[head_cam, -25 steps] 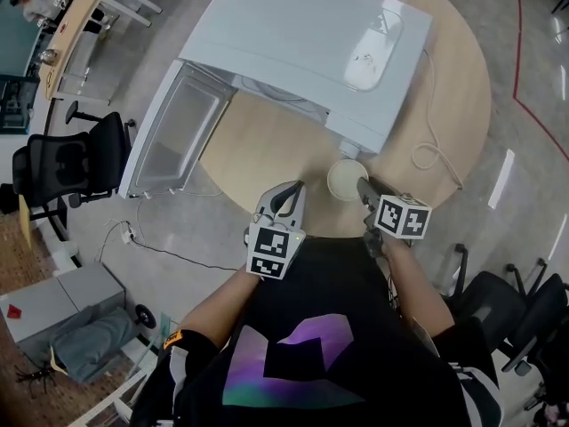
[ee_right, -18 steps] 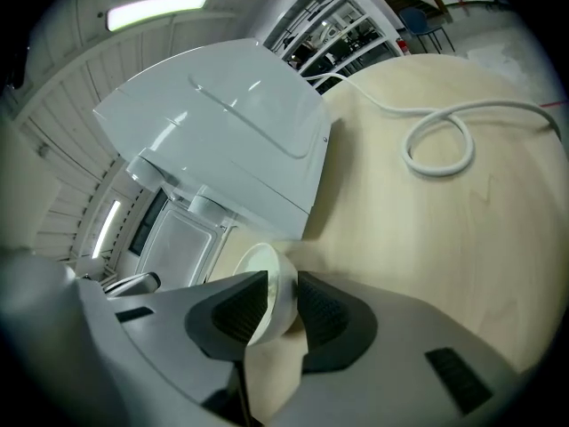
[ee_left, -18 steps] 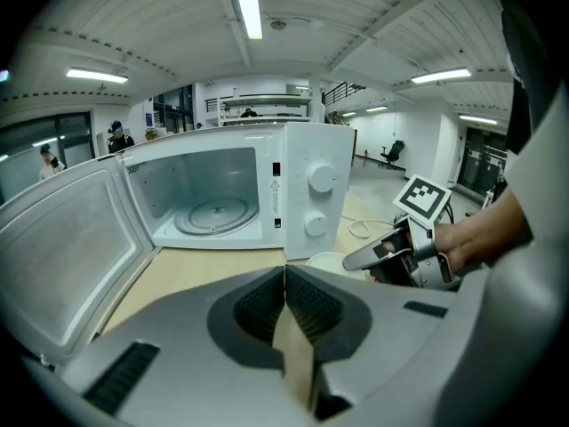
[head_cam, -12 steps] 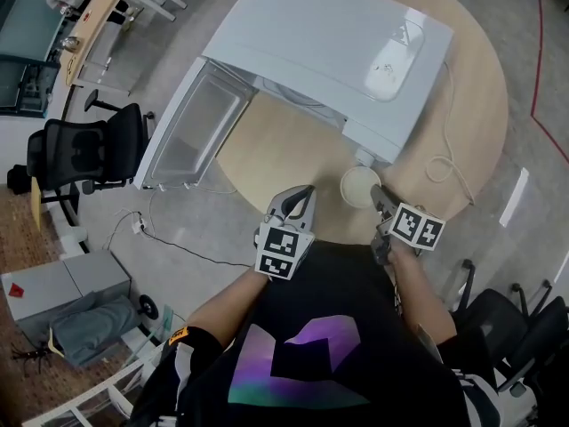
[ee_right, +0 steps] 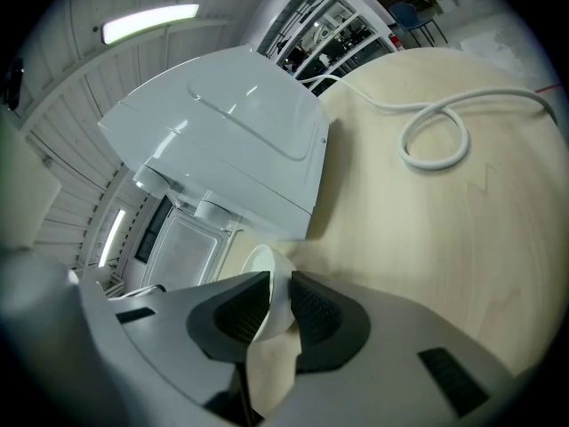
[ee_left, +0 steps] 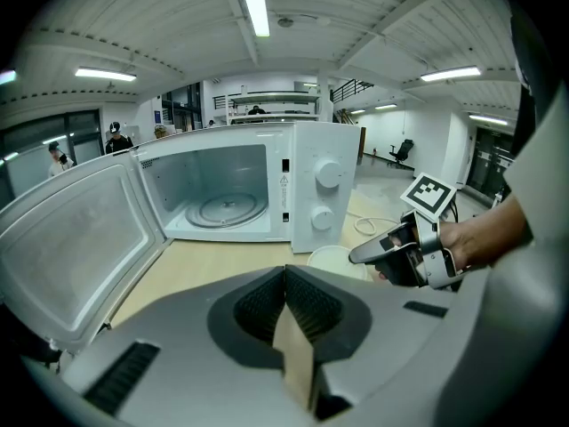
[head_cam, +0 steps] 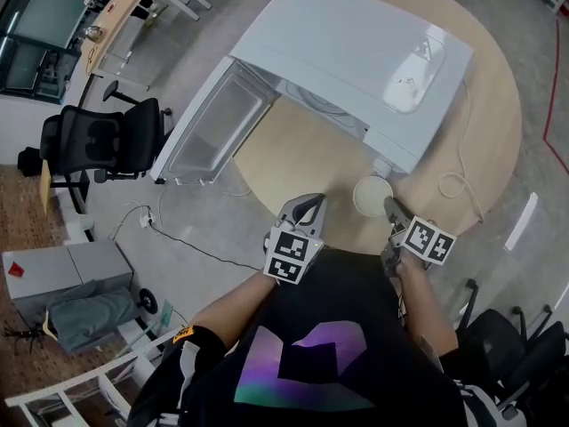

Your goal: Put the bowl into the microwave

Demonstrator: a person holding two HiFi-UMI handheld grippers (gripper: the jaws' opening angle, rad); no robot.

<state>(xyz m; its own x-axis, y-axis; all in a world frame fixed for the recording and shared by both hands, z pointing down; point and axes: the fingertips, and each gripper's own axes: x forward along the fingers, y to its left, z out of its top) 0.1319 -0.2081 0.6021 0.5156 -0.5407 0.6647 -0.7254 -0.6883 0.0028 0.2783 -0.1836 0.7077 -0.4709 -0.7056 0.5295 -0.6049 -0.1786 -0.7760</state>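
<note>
The right claw (head_cam: 389, 206) is pinched on the rim of the bowl (head_cam: 371, 194). The bowl sits on the counter (head_cam: 302, 154), just in front of the knob side of the microwave (head_cam: 356, 52). The door (head_cam: 213, 127) of the microwave hangs wide open. The hole of the microwave is to the left of the bowl and a bit farther away, so I think the bowl must go left and then in. The left claw (head_cam: 307, 207) is closed on nothing, near the front of the microwave, and it is not helping.
</note>
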